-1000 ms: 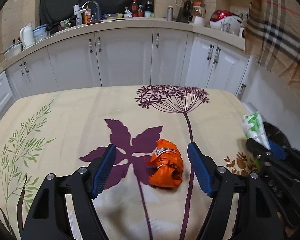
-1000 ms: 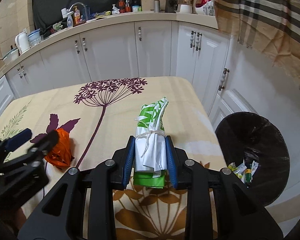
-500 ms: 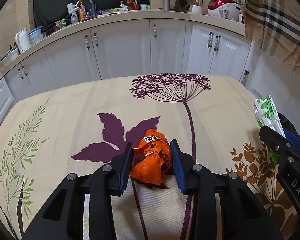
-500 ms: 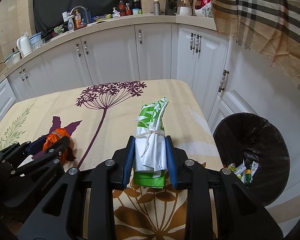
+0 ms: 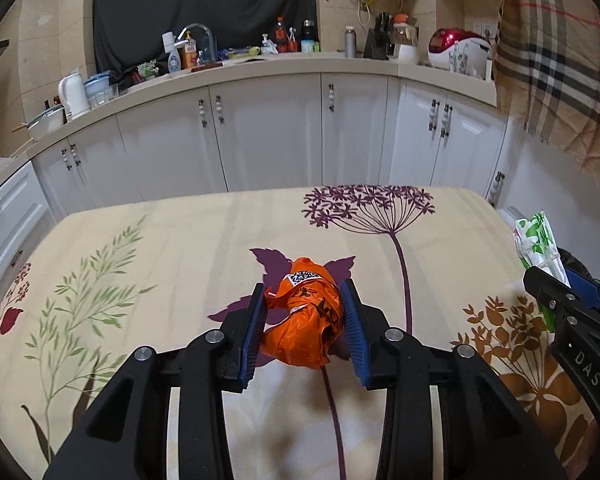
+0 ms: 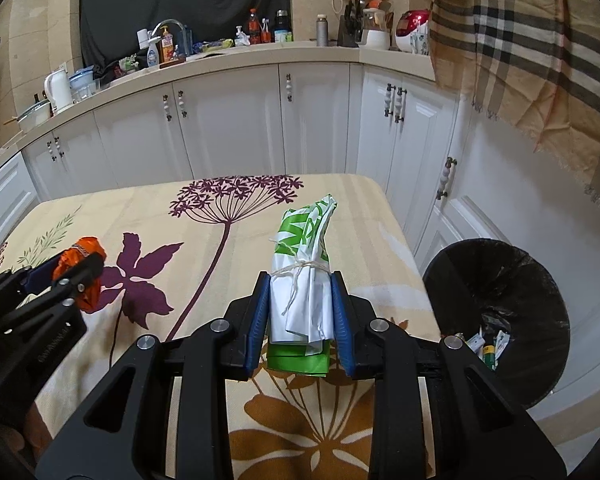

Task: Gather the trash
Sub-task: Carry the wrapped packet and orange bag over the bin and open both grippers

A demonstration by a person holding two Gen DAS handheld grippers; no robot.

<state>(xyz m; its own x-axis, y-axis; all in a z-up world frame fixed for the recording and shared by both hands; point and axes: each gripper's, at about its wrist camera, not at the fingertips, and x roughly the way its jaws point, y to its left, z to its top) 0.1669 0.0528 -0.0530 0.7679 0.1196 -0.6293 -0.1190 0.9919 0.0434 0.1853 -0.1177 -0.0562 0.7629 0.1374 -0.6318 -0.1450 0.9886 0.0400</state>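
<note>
A crumpled orange wrapper (image 5: 306, 316) with a white label sits between the blue pads of my left gripper (image 5: 303, 300), which is shut on it and holds it just above the flowered tablecloth (image 5: 180, 248). My right gripper (image 6: 299, 286) is shut on a rolled green-and-white bag (image 6: 304, 276) tied with string, held over the table's right part. The right wrist view shows the left gripper (image 6: 66, 268) and the orange wrapper (image 6: 82, 258) at far left. The right gripper's black body (image 5: 576, 320) and the green bag (image 5: 538, 240) appear at the right edge of the left wrist view.
A black-lined trash bin (image 6: 500, 312) with some litter inside stands on the floor right of the table. White kitchen cabinets (image 5: 268, 136) with a cluttered counter run behind the table. A plaid cloth (image 6: 540, 48) hangs at upper right.
My left gripper went from open around the orange wrapper to shut on it, then lifted it slightly. The right gripper kept its hold on the green bag and rose a little.
</note>
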